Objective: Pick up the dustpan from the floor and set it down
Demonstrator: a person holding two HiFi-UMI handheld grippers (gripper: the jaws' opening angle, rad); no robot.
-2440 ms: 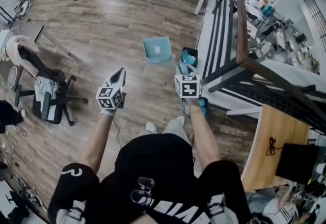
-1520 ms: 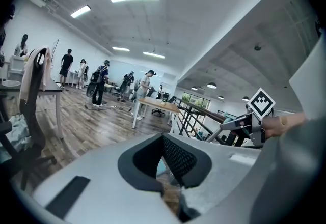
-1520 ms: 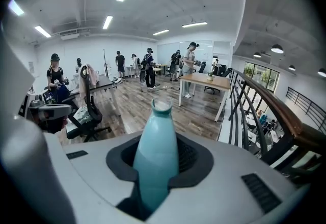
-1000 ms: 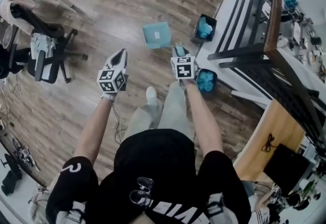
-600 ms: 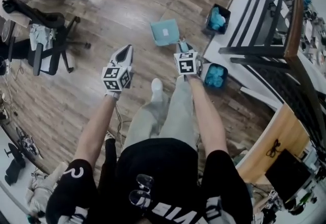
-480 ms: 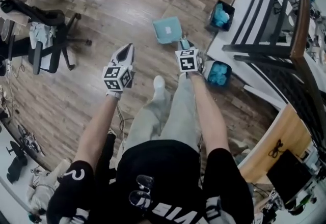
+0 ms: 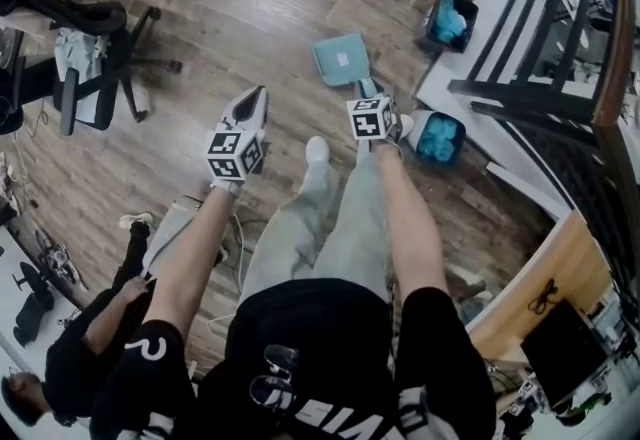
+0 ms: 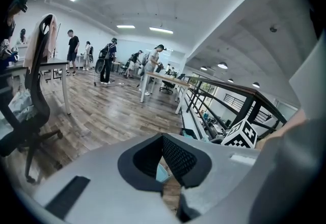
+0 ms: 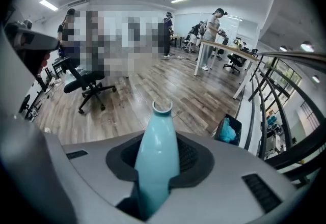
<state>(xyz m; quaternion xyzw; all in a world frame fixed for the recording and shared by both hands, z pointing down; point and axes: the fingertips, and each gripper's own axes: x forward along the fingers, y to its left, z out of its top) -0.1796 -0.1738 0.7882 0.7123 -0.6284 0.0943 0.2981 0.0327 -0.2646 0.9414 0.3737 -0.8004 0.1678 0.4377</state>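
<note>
The teal dustpan (image 7: 340, 58) hangs by its handle from my right gripper (image 7: 362, 90), its pan low over the wooden floor; I cannot tell whether it touches. In the right gripper view the round teal handle (image 9: 158, 151) runs up between the black pads (image 9: 191, 159), and my right gripper (image 9: 159, 169) is shut on it. My left gripper (image 7: 252, 108) hovers to the left of the dustpan, apart from it, jaws together and holding nothing. In the left gripper view my left gripper (image 8: 164, 185) shows a sliver of teal behind its pads.
Two black bins with blue bags (image 7: 450, 20) (image 7: 436, 138) stand by the dark railing (image 7: 560, 78) at the right. An office chair (image 7: 90, 48) sits at the far left. A crouched person (image 7: 70, 368) is at the lower left. My white shoe (image 7: 317, 150) lies between the grippers.
Both grippers have sunk toward the floor, the right one further, still carrying the dustpan. A crouched person has come into view at the lower left.
</note>
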